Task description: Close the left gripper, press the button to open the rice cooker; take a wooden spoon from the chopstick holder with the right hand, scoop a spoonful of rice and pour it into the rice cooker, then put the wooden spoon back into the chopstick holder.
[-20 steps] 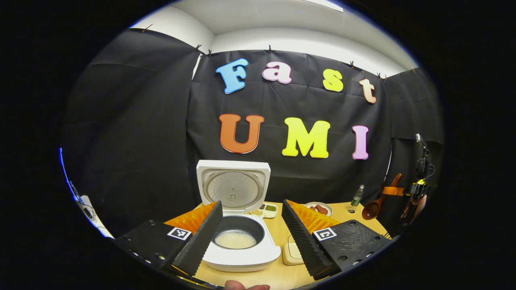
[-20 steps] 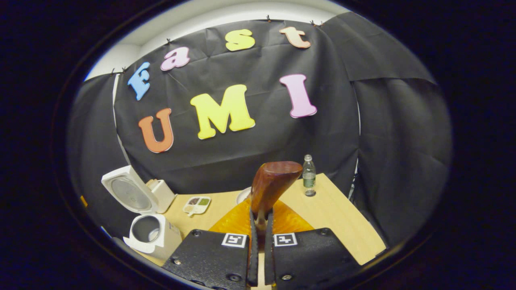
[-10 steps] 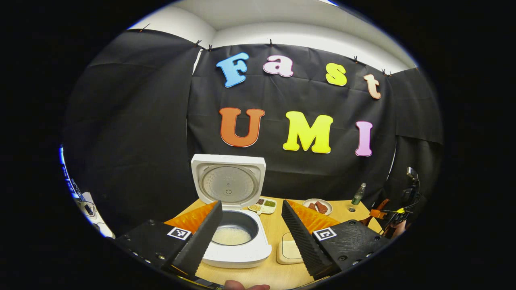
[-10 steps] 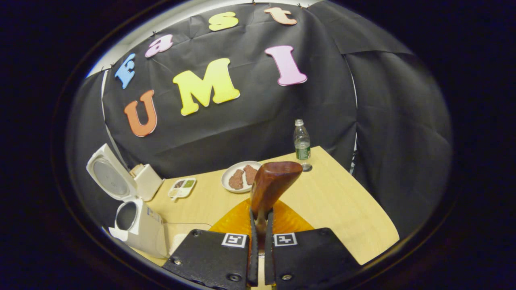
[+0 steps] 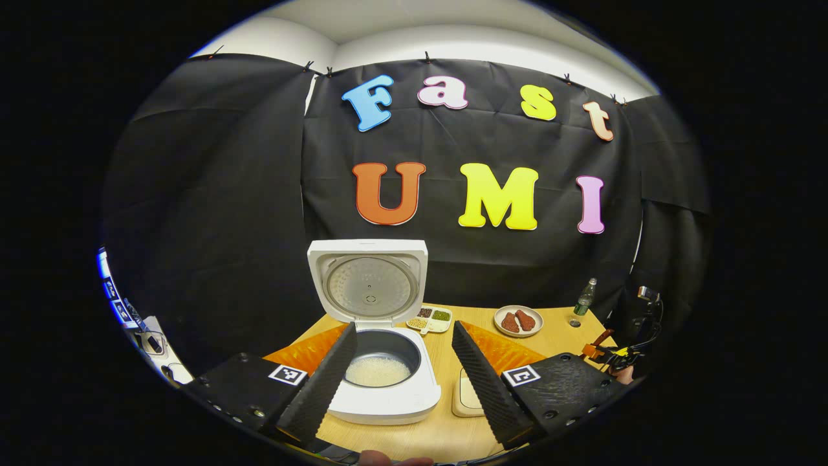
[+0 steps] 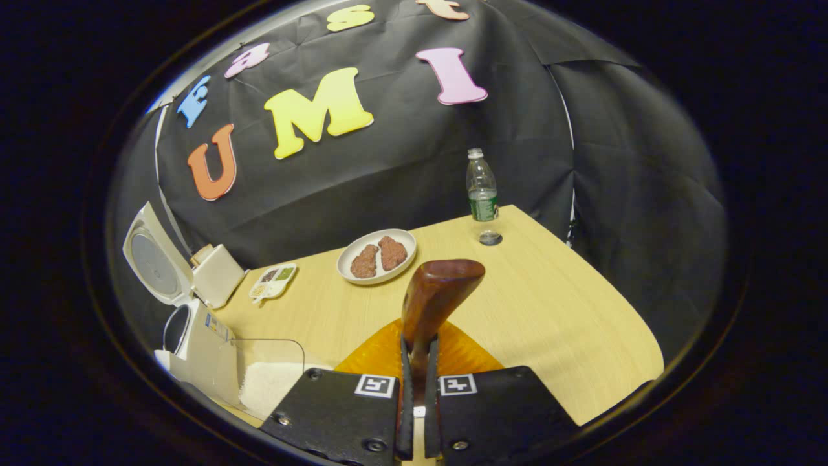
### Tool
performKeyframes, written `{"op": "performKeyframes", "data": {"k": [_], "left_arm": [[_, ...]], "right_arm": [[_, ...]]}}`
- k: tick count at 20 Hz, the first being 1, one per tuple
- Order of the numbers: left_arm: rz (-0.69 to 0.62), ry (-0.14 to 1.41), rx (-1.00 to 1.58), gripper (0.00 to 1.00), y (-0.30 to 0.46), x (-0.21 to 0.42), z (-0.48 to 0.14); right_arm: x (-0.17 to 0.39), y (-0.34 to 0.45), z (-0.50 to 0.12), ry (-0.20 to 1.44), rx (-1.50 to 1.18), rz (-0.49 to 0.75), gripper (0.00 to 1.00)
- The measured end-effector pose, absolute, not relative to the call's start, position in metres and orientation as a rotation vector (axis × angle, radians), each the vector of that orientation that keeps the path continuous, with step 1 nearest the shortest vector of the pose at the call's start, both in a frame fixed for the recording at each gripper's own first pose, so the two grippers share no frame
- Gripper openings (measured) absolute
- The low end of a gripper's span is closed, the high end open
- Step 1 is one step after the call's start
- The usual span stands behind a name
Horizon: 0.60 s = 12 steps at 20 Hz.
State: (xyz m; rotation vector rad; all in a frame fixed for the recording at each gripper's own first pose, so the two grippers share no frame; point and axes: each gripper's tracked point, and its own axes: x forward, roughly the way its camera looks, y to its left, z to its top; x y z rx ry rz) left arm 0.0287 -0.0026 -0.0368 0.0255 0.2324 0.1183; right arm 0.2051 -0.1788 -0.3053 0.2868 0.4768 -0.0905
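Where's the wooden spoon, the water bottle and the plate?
wooden spoon [image 6: 435,296], right gripper view, on its bowl.
water bottle [image 6: 481,189], right gripper view, on its body.
plate [image 6: 349,249], right gripper view, on its rim.

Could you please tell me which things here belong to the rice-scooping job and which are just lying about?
Job:
rice cooker, lid open
wooden spoon, held by the right gripper
clear tub of rice
left gripper, fingers apart

Lying about:
plate of meat
bottle
bottle cap
divided dish
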Motion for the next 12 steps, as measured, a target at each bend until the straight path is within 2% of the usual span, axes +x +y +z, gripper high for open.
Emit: {"op": "performKeyframes", "data": {"k": [8,9,11,12], "left_arm": [[0.112,0.221,0.014,0.94,-0.005,0.029,-0.035],[0.106,0.218,0.012,0.94,-0.007,0.029,-0.035],[0.092,0.21,0.006,0.94,-0.011,0.032,-0.034],[0.084,0.205,0.002,0.94,-0.014,0.035,-0.032]], "right_arm": [[0.195,-0.181,-0.308,0.46,0.302,-0.051,0.22],[0.193,-0.184,-0.304,0.452,0.284,-0.054,0.35],[0.19,-0.186,-0.29,0.43,0.257,-0.056,0.55],[0.188,-0.187,-0.283,0.42,0.252,-0.059,0.61]]}}
